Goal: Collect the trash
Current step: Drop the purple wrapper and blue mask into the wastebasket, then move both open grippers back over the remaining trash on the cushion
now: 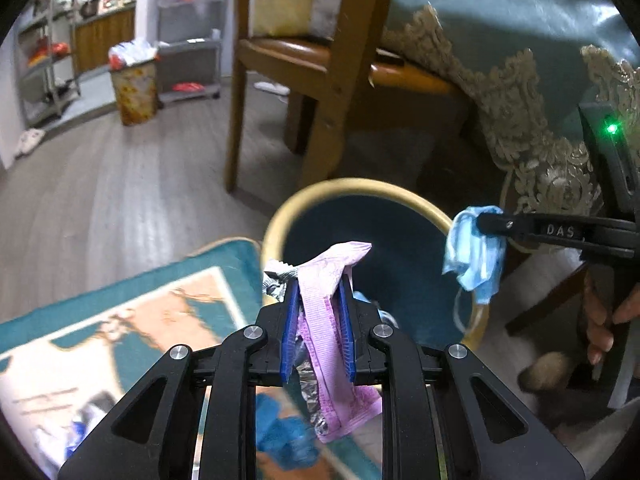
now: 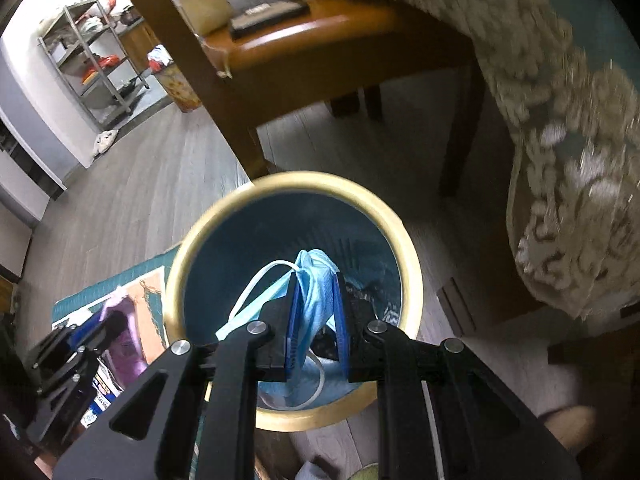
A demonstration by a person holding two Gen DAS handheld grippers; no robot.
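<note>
Both loads sit at the bin (image 2: 412, 280): your right gripper (image 2: 314, 312) pinches the face mask (image 2: 314, 280) over its mouth, your left gripper (image 1: 318, 320) clamps the pink wrapper (image 1: 320, 300) near the rim (foil-lined). Centre each, then spread the fingers fully.

Both wrist views look down, close above the shared bin (image 1: 276, 224).

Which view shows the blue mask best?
The left wrist view: the mask hangs whole from the right tool beside the bin rim. In the right wrist view the mask is pinched between the tool's fingers, partly hidden, above the bin opening.
</note>
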